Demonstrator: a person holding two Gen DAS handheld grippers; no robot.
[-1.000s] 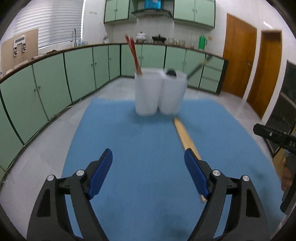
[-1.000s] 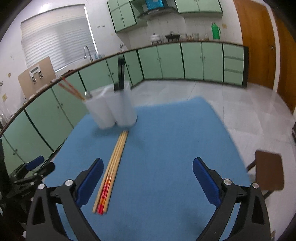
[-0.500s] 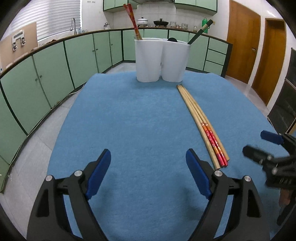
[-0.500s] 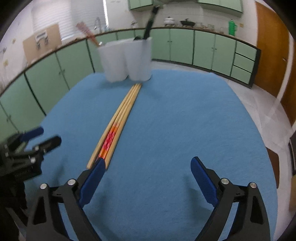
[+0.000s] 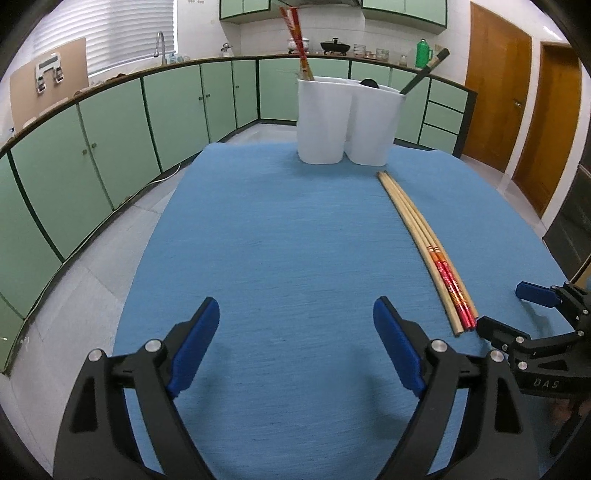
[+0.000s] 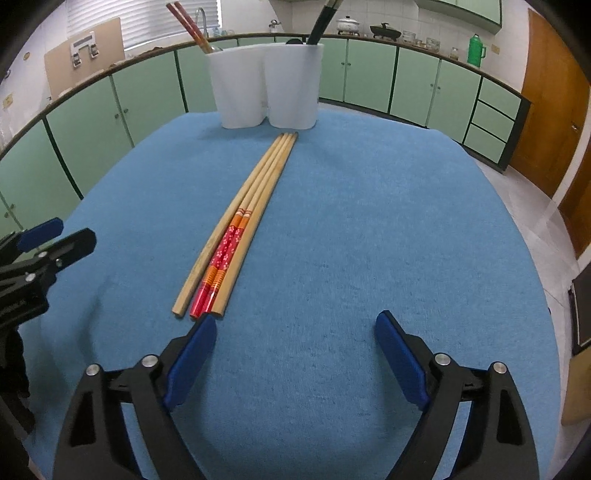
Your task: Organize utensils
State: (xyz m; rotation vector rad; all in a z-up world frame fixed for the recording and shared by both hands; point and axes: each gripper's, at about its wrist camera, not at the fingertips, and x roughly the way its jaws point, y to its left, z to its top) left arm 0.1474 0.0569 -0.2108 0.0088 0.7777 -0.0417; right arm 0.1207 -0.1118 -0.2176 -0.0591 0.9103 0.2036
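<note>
Several chopsticks point(image 6: 236, 229) lie side by side on the blue table mat point(image 6: 369, 221); the two middle ones have red patterned ends. They also show in the left wrist view point(image 5: 424, 236). A white two-compartment utensil holder point(image 6: 266, 88) stands at the mat's far end, with red chopsticks point(image 6: 186, 22) in its left cup and dark utensils point(image 6: 321, 18) in its right cup. It also shows in the left wrist view point(image 5: 347, 122). My right gripper point(image 6: 295, 354) is open and empty, just right of the chopsticks' near ends. My left gripper point(image 5: 295, 350) is open and empty, left of them.
Green kitchen cabinets point(image 5: 110, 125) run along the walls behind the table. Wooden doors point(image 5: 517, 92) stand at the right. The right gripper shows at the right edge of the left wrist view point(image 5: 517, 317). The left gripper shows at the left edge of the right wrist view point(image 6: 48, 243).
Both grippers have pulled back from the holder and dropped lower toward the mat. The chopsticks' near ends now lie right by the right gripper's left finger.
</note>
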